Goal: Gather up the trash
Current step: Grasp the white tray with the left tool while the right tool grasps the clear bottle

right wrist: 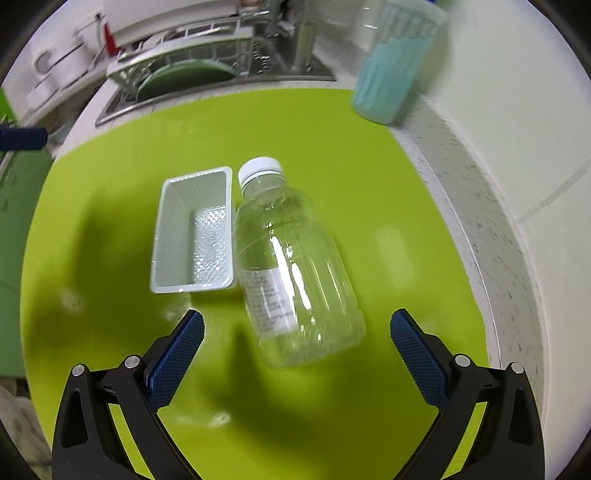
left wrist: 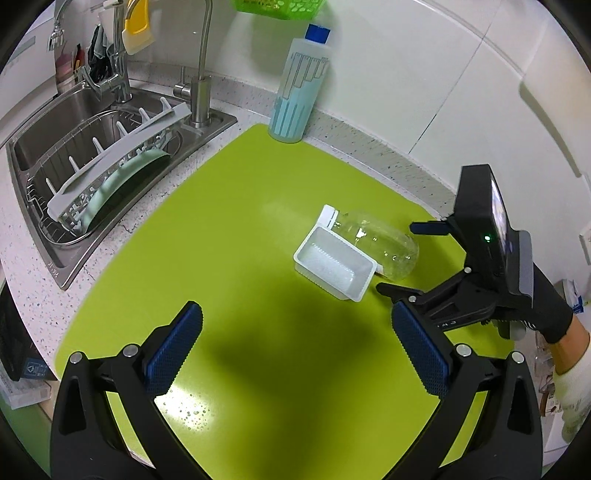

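An empty clear plastic bottle point(right wrist: 291, 273) with a white cap lies on its side on the green mat point(right wrist: 369, 177). A white plastic tray point(right wrist: 194, 230) lies right beside it, touching. Both show in the left wrist view, the bottle point(left wrist: 384, 245) behind the tray point(left wrist: 334, 264). My right gripper point(right wrist: 295, 332) is open, its fingers to either side of the bottle's base, a little short of it. It also shows in the left wrist view point(left wrist: 402, 258). My left gripper point(left wrist: 295, 339) is open and empty, well short of the tray.
A tall bottle with a blue cap point(left wrist: 301, 85) stands at the mat's far edge by the wall. A sink point(left wrist: 55, 122) with a dish rack point(left wrist: 114, 162) and taps lies at the left. A green basket point(left wrist: 277, 7) hangs on the wall.
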